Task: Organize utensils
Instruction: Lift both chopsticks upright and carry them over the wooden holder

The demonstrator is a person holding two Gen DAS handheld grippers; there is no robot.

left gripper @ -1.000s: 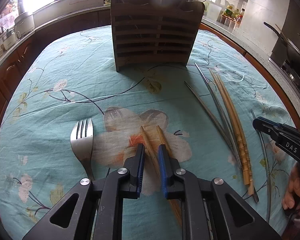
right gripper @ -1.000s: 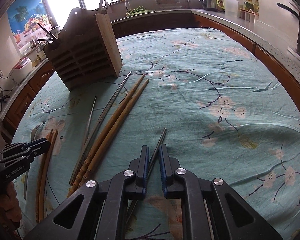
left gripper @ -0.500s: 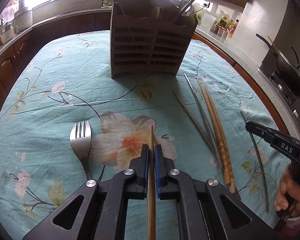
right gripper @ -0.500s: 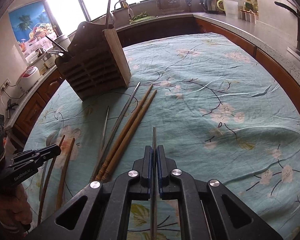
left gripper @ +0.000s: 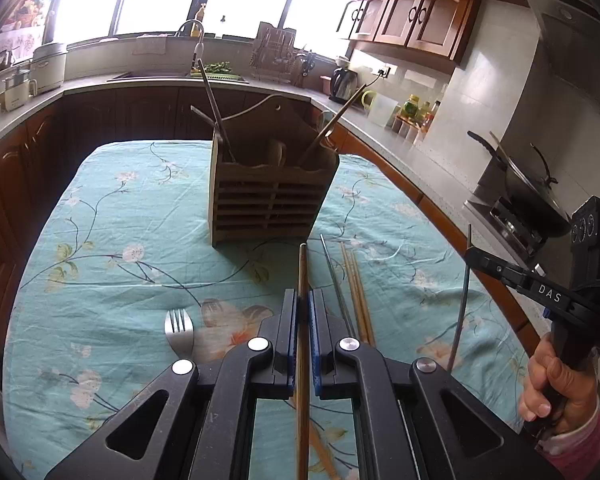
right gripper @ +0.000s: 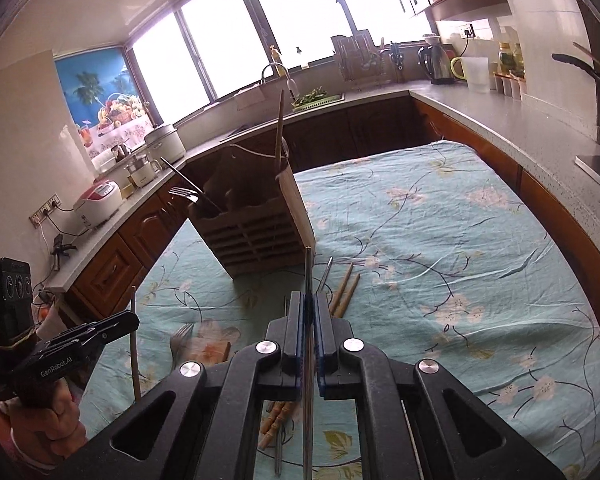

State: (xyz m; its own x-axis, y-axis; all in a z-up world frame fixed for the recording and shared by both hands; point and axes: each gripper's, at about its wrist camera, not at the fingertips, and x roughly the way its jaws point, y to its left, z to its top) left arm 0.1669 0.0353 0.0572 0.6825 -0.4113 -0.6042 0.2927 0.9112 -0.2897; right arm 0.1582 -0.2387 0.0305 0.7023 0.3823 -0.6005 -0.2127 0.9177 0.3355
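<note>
Several utensils already stand in the wooden slatted holder (left gripper: 270, 184), while a fork (left gripper: 179, 330), a wooden chopstick pair (left gripper: 356, 284) and a metal chopstick (left gripper: 334, 276) remain on the tablecloth (left gripper: 100, 240). The left gripper (left gripper: 303, 312) is clamped on a wooden chopstick (left gripper: 302, 272) running between its pads and pointing toward the holder. The right gripper (right gripper: 308, 312) is likewise clamped on a metal chopstick (right gripper: 308, 272), neither yet delivered.

Floral teal cloth (left gripper: 100, 240) covers desk. Kettle (right gripper: 436, 62) far right on counter; rice cooker (right gripper: 98, 200) left; wok (left gripper: 528, 184) right.
</note>
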